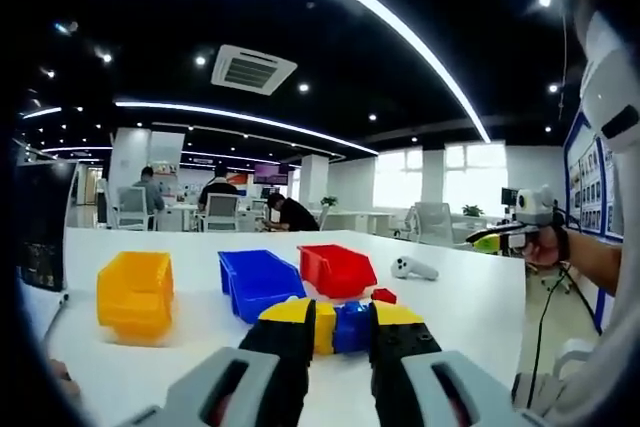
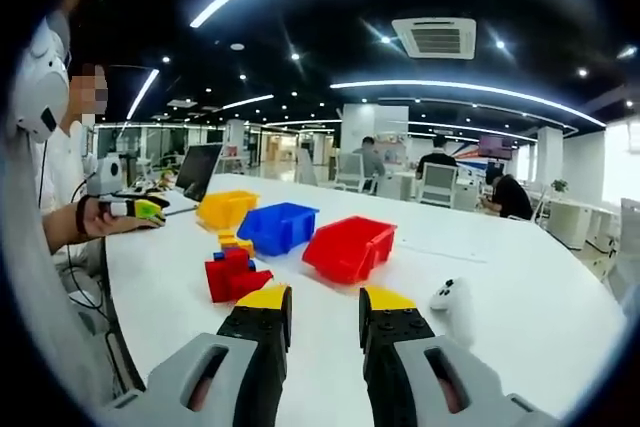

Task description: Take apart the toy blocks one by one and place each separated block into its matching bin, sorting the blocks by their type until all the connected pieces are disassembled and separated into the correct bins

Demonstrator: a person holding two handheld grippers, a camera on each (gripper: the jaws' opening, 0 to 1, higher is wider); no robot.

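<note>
On a white table point(image 2: 520, 307), a cluster of joined toy blocks point(image 1: 338, 325) is lying just ahead of the left gripper point(image 1: 338, 335), between its parted, empty jaws. The right gripper point(image 2: 325, 322) is hovering unclenched, blocks to its near left. Yellow bin point(image 1: 135, 292), blue bin point(image 1: 258, 282) and red bin point(image 1: 336, 269) are sitting beyond, with open tabletop around.

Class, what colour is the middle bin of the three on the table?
Blue: the middle bin shows best in the left gripper view.

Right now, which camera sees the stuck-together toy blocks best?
The right gripper view: the toy blocks sit in the open, red, blue and yellow pieces showing. In the left gripper view the left gripper covers much of the blocks.
</note>
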